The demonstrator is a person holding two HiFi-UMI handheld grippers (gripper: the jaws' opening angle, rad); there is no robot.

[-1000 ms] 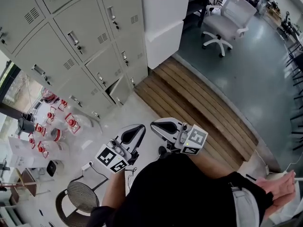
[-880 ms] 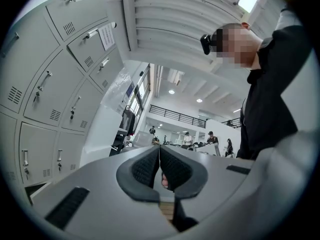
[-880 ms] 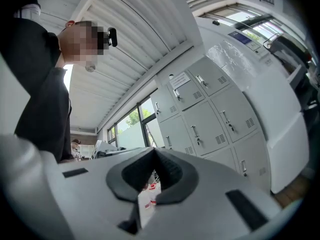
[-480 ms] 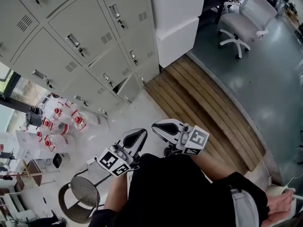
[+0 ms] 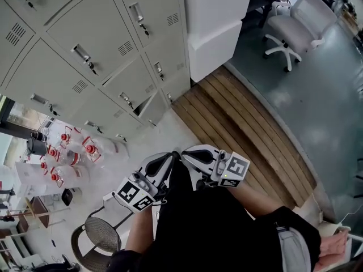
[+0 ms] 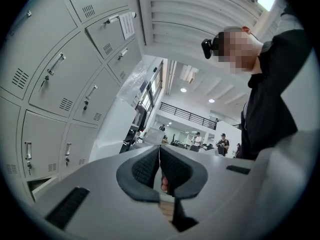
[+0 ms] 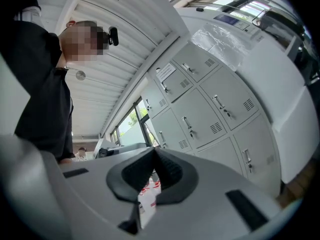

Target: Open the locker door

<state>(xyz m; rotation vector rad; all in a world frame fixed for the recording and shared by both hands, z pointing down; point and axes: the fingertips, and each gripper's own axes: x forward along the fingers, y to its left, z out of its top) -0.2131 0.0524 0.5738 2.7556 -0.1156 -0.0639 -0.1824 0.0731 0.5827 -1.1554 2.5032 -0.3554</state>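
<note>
A bank of grey metal lockers fills the upper left of the head view, each door with a handle and vent slots. One low door stands slightly ajar. Both grippers hang close to my body, far from the lockers. My left gripper is shut and holds nothing. My right gripper is shut too, its tip almost meeting the left one. In the left gripper view the left gripper points up past the lockers. In the right gripper view the right gripper points at the lockers.
A white column stands right of the lockers. A strip of wooden planks runs diagonally across the floor. An office chair is at the far right. Red-capped clear items and a round stool sit at the left.
The head view has swung a little, so the lockers look nearer and fill more of the frame. Both grippers stay shut by my body, their tips slightly closer together.
</note>
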